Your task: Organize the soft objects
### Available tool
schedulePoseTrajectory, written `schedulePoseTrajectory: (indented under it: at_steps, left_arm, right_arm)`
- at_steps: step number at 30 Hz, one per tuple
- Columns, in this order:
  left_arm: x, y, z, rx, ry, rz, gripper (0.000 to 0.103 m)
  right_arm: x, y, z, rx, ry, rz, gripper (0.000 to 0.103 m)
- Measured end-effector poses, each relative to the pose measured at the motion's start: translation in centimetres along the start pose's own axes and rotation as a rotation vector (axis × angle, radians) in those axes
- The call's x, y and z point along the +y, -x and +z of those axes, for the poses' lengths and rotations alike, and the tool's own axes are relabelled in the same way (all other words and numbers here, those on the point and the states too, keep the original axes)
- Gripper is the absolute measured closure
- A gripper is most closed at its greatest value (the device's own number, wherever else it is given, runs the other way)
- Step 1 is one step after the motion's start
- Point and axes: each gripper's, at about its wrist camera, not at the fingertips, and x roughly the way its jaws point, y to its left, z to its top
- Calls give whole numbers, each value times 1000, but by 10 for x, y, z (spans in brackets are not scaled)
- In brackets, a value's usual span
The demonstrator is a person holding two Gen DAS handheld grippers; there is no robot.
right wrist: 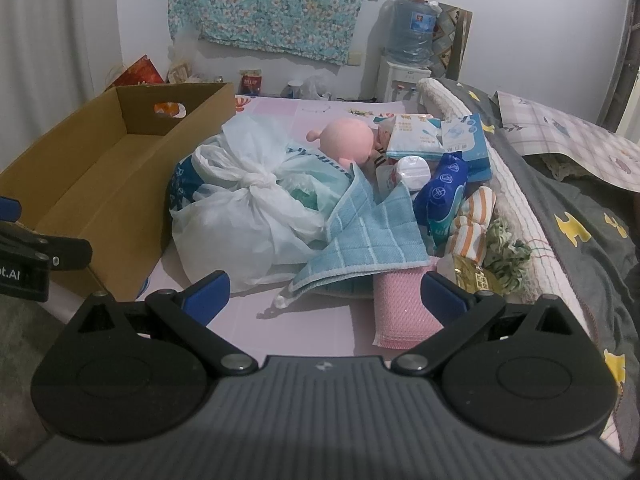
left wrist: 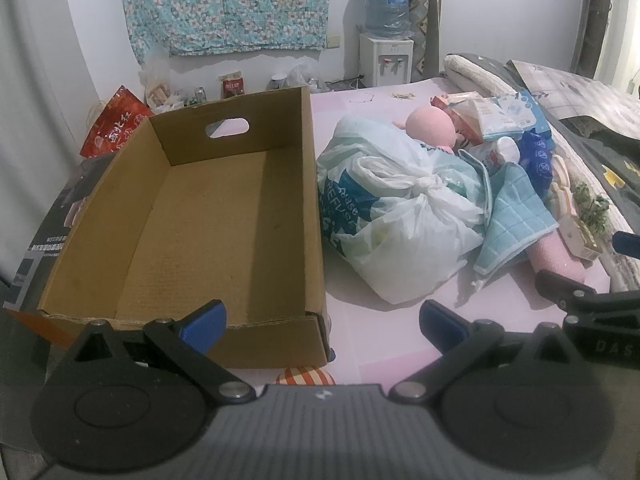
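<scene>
1. The left gripper (left wrist: 322, 322) hangs with its blue-padded fingers spread wide and nothing between them, above the near corner of the cardboard box (left wrist: 192, 220). The right gripper (right wrist: 324, 294) is likewise spread and empty, its right pad just beside the end of the pink rolled cloth (right wrist: 400, 312).

2. The box sits on the pink bed sheet (left wrist: 380, 320) and appears bare inside, so the sorting looks not yet begun; this reads as the approach before a first pick.

3. The soft things lie in a heap to the right of the box: a knotted white plastic bag (right wrist: 248, 216) touching the box wall, a blue checked towel (right wrist: 372, 232) draped over the pink roll, a pink plush toy (right wrist: 348, 138) behind the bag, striped socks (right wrist: 472, 220) and a blue wipes packet (right wrist: 444, 188) further right.

4. The next move probably calls for the right gripper to ease forward and close around the pink roll, the nearest item. The towel rests on it, so lifting may drag the towel along.

5. Hard to tell:
   - What the tied bag holds; only greenish shapes show through.
   - The plush toy's body, hidden behind the bag and packets.
   - A checked red-and-white object (left wrist: 306, 376) at the box's near side, mostly covered by the gripper body.
   - The box's near floor, hidden by its front wall in the right wrist view.
</scene>
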Motion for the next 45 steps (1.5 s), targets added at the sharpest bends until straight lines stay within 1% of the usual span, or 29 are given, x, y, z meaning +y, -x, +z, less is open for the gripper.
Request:
schedulePoseTrajectory:
  at_steps: [45]
  left_arm:
    - [0, -1, 1, 2, -1, 2, 0]
  right_arm:
    - [3, -2, 3, -1, 8, 1, 1]
